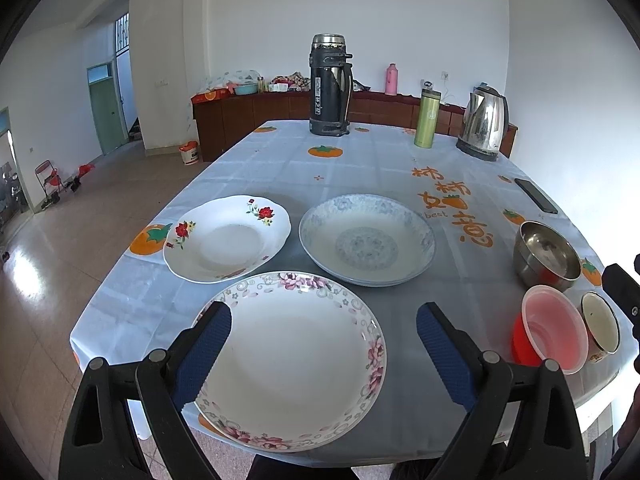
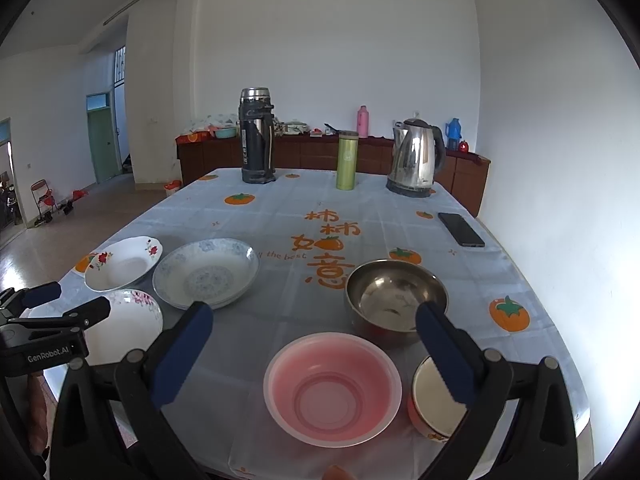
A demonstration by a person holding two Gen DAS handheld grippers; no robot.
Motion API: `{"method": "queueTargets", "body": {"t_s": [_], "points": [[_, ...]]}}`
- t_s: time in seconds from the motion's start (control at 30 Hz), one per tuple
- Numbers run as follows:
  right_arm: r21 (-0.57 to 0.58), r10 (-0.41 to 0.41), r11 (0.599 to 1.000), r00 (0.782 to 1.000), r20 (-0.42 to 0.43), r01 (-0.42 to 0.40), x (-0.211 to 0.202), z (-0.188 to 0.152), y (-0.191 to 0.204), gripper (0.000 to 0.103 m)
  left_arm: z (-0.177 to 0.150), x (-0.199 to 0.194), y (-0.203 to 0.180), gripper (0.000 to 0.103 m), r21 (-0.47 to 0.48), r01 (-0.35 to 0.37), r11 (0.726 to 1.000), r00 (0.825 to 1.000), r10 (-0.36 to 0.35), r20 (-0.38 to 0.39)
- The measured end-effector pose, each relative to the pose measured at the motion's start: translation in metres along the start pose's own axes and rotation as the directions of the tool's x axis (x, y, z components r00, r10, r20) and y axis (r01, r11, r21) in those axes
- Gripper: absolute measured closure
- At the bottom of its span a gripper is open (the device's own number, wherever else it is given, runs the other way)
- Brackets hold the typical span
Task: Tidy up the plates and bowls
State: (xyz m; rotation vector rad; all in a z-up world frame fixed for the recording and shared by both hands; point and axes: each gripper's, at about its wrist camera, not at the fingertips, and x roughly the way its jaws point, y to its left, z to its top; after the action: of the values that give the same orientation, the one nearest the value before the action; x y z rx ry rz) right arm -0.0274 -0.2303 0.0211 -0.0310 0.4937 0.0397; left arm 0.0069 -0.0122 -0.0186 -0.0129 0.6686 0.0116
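Plates and bowls lie spread across the near half of the bench (image 1: 360,168), none of them nested from what I can see, so the sorting looks barely begun. On the left side sit three plates: a shallow white plate with a pink floral rim (image 1: 292,360) nearest the edge, a white scalloped plate with red roses (image 1: 228,236) behind it, and a pale blue patterned deep plate (image 1: 366,238) just beside that, which may already rest on a second one, though I cannot be sure. On the right side are a translucent pink plastic bowl (image 2: 332,388), a dull stainless steel bowl (image 2: 396,294) behind it, and a small enamel cup with an orange body (image 2: 434,400) close by the pink bowl. The left hand-held gripper (image 1: 324,356) hangs over the floral plate with its blue pads wide apart, gripping nothing; the right hand-held gripper (image 2: 316,356) stands likewise spread above the pink bowl. Everything remains to be gathered, I judge. A pale checked cloth printed with orange persimmons covers the bench; at its far end stand a black thermos flask (image 1: 330,84), a green tumbler (image 1: 427,118), a steel electric kettle (image 1: 484,122) and a dark phone (image 1: 536,195). Beyond are white walls, a brown sideboard and a tiled floor.
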Motion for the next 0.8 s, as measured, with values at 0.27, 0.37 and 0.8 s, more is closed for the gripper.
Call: {"method": "queueTargets", "body": {"t_s": [0.27,0.37,0.8], "points": [[0.0,0.0,1.0,1.0,-0.002,0.0,0.0004,-0.0003,-0.0004,0.0,-0.0001,0.0,0.0001,0.008,-0.001,0.0,1.0,1.0,0.0,0.001],[0.001,0.0,1.0,1.0,-0.003,0.0,0.0006,-0.0008,-0.0011,0.0,0.0001,0.0,0.0001,0.008,0.0,-0.001,1.0,1.0,0.001,0.002],[0.0,-0.001,1.0,1.0,-0.004,0.001,0.0009,-0.0014,-0.0011,0.0,-0.0023,0.0009,0.0001,0.008,0.002,-0.003,1.0,1.0,0.003,0.006]]}}
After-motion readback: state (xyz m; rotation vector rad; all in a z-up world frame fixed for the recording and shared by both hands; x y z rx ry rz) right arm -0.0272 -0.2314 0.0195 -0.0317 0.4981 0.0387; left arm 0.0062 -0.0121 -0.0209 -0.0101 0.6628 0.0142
